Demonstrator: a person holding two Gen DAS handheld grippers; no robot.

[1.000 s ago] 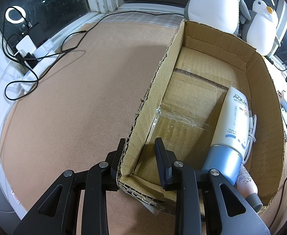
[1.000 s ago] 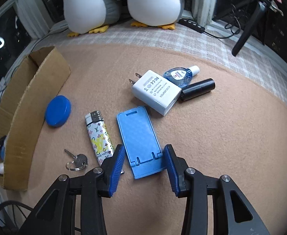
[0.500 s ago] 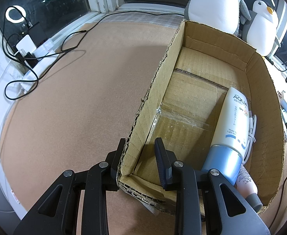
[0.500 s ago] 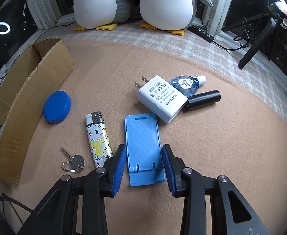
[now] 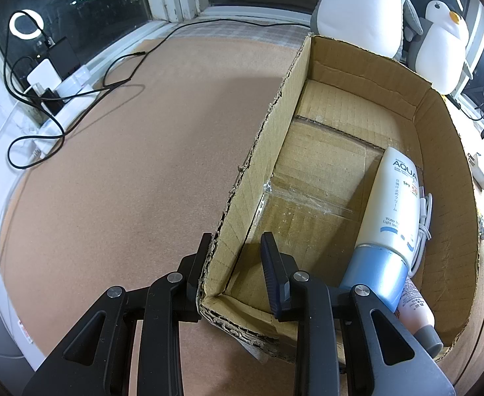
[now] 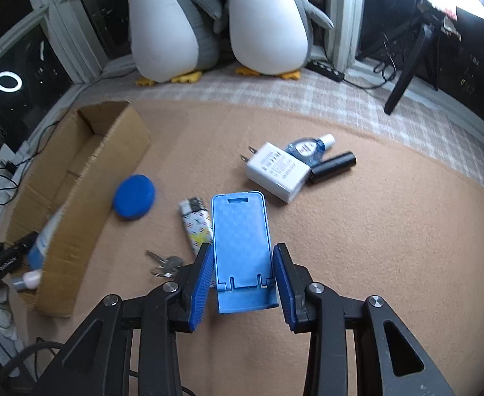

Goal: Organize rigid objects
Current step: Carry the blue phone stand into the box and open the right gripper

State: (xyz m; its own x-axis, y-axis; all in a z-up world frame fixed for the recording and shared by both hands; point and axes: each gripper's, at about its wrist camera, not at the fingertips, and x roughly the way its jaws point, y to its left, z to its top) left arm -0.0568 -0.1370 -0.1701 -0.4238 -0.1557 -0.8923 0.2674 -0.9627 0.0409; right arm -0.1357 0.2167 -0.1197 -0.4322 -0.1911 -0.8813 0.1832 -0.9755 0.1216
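Pinching the blue phone stand [image 6: 242,247], right claw [image 6: 242,283] lifts it. Left claw [image 5: 233,264] straddles the cardboard box [image 5: 271,151] wall, spread. Box at 9 o'clock holds sunscreen tube [image 5: 390,211]; charger [image 6: 276,171], lighter [image 6: 195,222], keys [image 6: 164,264], blue lid [image 6: 133,197] remain.

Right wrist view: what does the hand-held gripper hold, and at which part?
The blue phone stand, held at its lower end, one finger on each long side.

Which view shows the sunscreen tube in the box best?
The left wrist view: the sunscreen tube lies fully visible inside the cardboard box, label readable. The right wrist view shows it only as a blurred sliver over the box wall.
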